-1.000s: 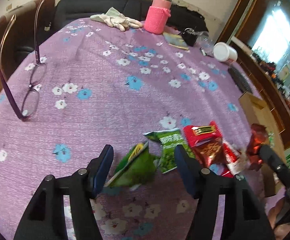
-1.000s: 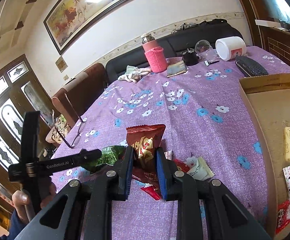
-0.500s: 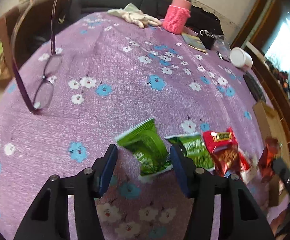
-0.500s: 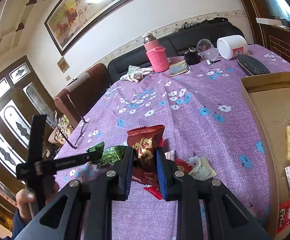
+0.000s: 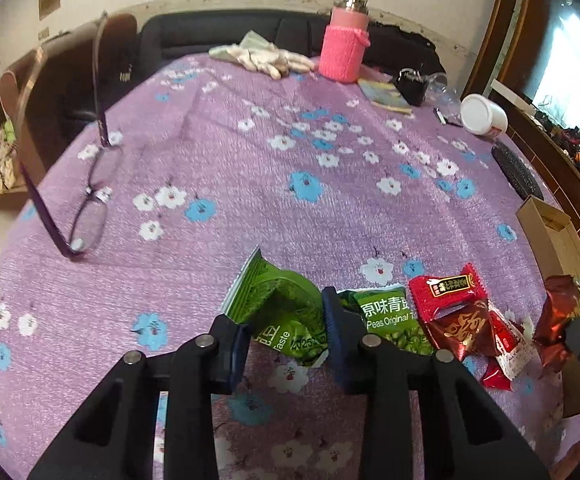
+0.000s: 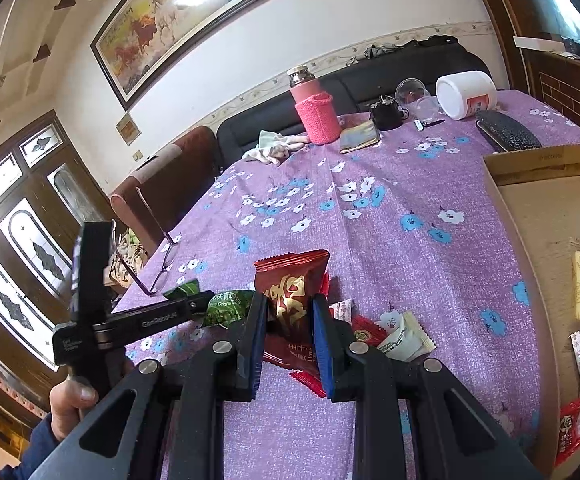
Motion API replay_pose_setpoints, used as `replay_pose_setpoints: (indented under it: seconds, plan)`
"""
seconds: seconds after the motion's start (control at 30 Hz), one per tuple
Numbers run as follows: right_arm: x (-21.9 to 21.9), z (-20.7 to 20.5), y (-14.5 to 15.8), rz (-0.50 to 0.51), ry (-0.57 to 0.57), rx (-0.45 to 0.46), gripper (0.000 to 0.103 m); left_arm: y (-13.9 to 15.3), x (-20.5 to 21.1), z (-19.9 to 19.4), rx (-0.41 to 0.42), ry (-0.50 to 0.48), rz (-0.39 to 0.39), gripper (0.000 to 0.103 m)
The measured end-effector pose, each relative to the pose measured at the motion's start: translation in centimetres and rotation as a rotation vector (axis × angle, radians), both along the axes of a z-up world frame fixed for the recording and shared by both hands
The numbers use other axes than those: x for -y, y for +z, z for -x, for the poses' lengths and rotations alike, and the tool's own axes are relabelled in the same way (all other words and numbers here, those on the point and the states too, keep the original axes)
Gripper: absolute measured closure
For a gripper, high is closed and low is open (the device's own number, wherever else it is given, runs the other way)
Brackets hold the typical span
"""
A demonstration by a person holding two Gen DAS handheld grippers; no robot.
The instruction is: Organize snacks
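Observation:
A green pea packet stands crumpled between the pads of my left gripper, whose jaws are closing and pinch its lower part just above the purple flowered tablecloth. A second green pea packet and red snack packets lie just to its right. My right gripper is shut on a dark red snack packet, held upright over more red and white packets. At the right, a cardboard box holds several snacks.
Purple-framed glasses stand at the left. A pink bottle, white gloves, a white jar and a black case sit along the far and right edges. A person's hand holds the left gripper.
My left gripper's jaws have narrowed onto the green pea packet, which now stands crumpled between the pads, and the gripper tilted up a little. The right gripper has kept still with its packet.

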State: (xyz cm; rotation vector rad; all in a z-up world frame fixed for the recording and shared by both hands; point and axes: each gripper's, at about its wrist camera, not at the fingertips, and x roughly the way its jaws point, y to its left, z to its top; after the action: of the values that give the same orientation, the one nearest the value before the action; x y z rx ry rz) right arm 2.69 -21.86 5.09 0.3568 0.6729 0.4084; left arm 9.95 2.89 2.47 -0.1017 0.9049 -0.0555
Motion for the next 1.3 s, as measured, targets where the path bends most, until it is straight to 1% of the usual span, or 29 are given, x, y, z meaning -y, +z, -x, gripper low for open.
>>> replay_pose_setpoints:
  seconds: [0.07, 0.17, 0.3, 0.4, 0.43, 0.57, 0.63, 0.83, 0.97, 1.1, 1.17, 1.3]
  plan:
    - [-0.1, 0.0, 0.0, 0.000, 0.002, 0.002, 0.078, 0.7, 0.1, 0.6, 0.038, 0.010, -0.018, 0.071]
    - [-0.2, 0.1, 0.0, 0.005, 0.004, 0.005, 0.078, 2.1, 0.4, 1.5, 0.101, -0.008, -0.010, 0.071]
    - [-0.2, 0.1, 0.1, 0.004, -0.002, 0.004, 0.078, 3.6, 1.8, 2.9, 0.184, -0.086, 0.001, 0.070]
    - [0.0, 0.1, 0.1, 0.003, -0.011, 0.003, 0.078, 3.9, 3.1, 3.6, 0.205, -0.134, -0.011, 0.070]
    - [0.0, 0.0, 0.0, 0.002, -0.013, 0.003, 0.078, 3.9, 3.6, 3.7, 0.205, -0.155, -0.013, 0.070]
    - [0.2, 0.0, 0.1, 0.001, -0.022, 0.002, 0.078, 3.4, 4.7, 4.0, 0.197, -0.184, -0.038, 0.070]
    - [0.3, 0.0, 0.1, 0.001, -0.026, 0.001, 0.078, 3.3, 5.0, 3.9, 0.194, -0.190, -0.050, 0.070]
    - [0.9, -0.3, 0.2, -0.007, -0.045, 0.001, 0.078, 3.1, 5.4, 4.2, 0.189, -0.206, -0.055, 0.070]
    - [2.4, -0.6, 0.5, -0.042, -0.076, -0.008, 0.079, 2.8, 5.8, 3.7, 0.154, -0.220, -0.029, 0.070]
    - [4.4, -1.0, 0.6, -0.072, -0.124, -0.027, 0.079, 3.0, 7.1, 4.2, 0.144, -0.230, -0.042, 0.070]
    - [5.4, -1.1, 0.6, -0.092, -0.147, -0.038, 0.079, 3.3, 8.1, 4.5, 0.132, -0.241, -0.042, 0.070]
    - [7.5, -1.2, 1.0, -0.124, -0.197, -0.042, 0.079, 3.9, 10.5, 4.5, 0.104, -0.276, -0.012, 0.070]
